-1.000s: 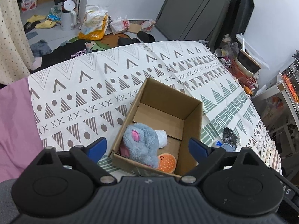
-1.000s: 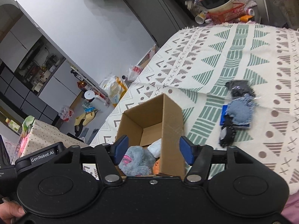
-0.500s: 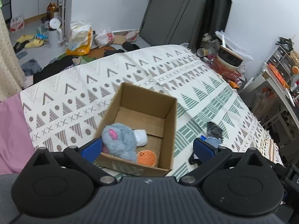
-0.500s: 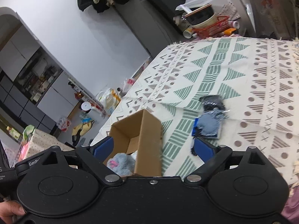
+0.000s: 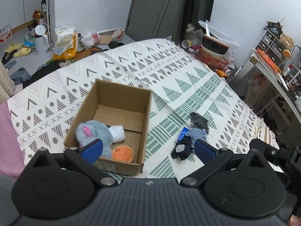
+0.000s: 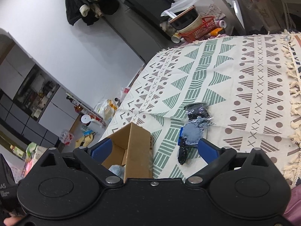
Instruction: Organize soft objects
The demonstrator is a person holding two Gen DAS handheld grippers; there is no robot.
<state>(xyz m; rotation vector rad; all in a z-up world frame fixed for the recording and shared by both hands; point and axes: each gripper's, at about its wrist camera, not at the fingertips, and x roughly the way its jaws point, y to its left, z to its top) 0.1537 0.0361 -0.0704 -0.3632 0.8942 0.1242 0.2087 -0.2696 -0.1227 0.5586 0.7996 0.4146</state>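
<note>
An open cardboard box [image 5: 146,101] stands on the patterned cloth; it also shows in the right wrist view [image 6: 137,146]. Inside lie a grey plush toy [image 5: 94,131], a white soft ball [image 5: 117,133] and an orange round pad [image 5: 123,153]. To the box's right lies a small pile: a black shiny pouch [image 5: 199,121], a grey-blue soft piece [image 5: 196,134] and a black ruffled item [image 5: 181,150]. The pile shows in the right wrist view [image 6: 192,133]. My left gripper [image 5: 148,149] is open and empty above the box's near right corner. My right gripper [image 6: 154,150] is open and empty, short of the pile.
The cloth [image 5: 188,79] covers a bed-like surface. A red basket with a bowl [image 5: 212,56] sits at its far edge, with shelves [image 5: 272,60] to the right. Bags, slippers and a white jug [image 5: 40,39] litter the floor. Pink fabric [image 5: 7,141] lies at left.
Both grippers have swung to the right and opened wider. The pile beside the box has come into the left wrist view and sits more centred in the right wrist view.
</note>
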